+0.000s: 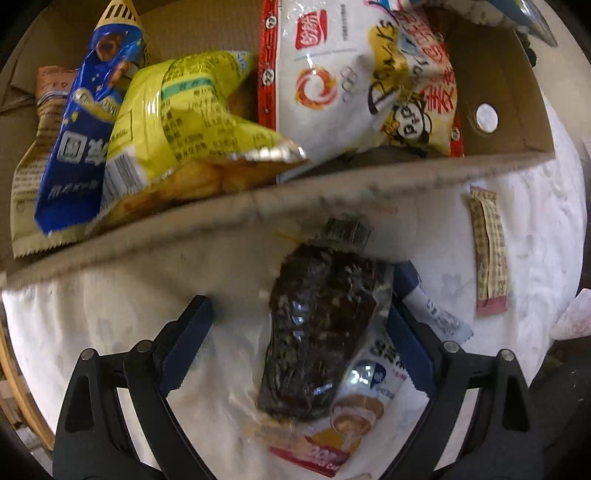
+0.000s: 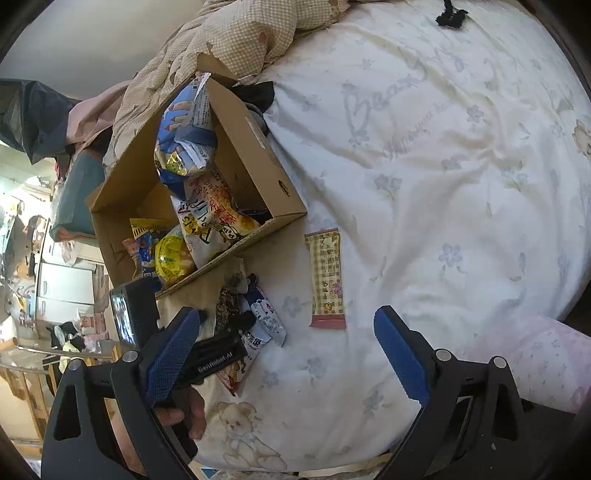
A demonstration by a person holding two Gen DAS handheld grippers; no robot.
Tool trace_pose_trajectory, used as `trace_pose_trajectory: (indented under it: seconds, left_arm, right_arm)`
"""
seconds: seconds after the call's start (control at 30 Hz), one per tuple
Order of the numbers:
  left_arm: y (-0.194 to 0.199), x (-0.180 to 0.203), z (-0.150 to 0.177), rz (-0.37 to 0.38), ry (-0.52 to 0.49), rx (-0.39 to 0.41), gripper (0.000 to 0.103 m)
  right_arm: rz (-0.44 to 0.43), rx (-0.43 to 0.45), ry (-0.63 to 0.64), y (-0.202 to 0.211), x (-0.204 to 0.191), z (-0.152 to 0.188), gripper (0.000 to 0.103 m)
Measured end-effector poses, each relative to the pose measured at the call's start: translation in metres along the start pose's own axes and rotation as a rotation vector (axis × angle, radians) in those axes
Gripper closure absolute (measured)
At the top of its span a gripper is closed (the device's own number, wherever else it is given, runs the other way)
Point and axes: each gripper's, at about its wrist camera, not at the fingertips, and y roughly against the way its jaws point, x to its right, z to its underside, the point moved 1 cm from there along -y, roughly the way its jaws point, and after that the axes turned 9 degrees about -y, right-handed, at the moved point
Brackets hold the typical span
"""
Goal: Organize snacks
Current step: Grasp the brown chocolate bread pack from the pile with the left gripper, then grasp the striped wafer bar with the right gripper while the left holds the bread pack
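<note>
low down, left tongs (image 1: 299,325) spread around dark snack packet (image 1: 317,339), right tongs (image 2: 291,354) gaping, empty

there's a white bedsheet (image 2: 424,177) with teddy bear prints, a rumpled checkered quilt (image 2: 236,40) at the top, and a black scrap (image 2: 450,16) near it

Both grippers, left gripper (image 1: 299,328) and right gripper (image 2: 288,347), have black plastic frames, silver round screws and blue ridged fingers (image 2: 173,354); bare skin shows beneath
</note>
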Motion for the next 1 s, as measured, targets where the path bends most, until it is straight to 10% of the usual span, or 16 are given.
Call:
trace_pose_trajectory:
  seconds: [0.1,0.57,1.0]
  left_arm:
    - [0.005,0.006,-0.002,-0.006,-0.047,0.028,0.041]
    - [0.065,0.002,0.042,-0.069,0.02,-0.001,0.048]
    - [0.169,-0.048,0.102,-0.137,0.257,0.169,0.048]
  right_arm:
    - [0.006,-0.003,0.012,-0.002,-0.002,0.0,0.005]
    - [-0.013,0.0,0.008,0.0,-0.007,0.002,0.005]
    - [0.085,-0.045,-0.011,-0.043,0.001,-0.004,0.005]
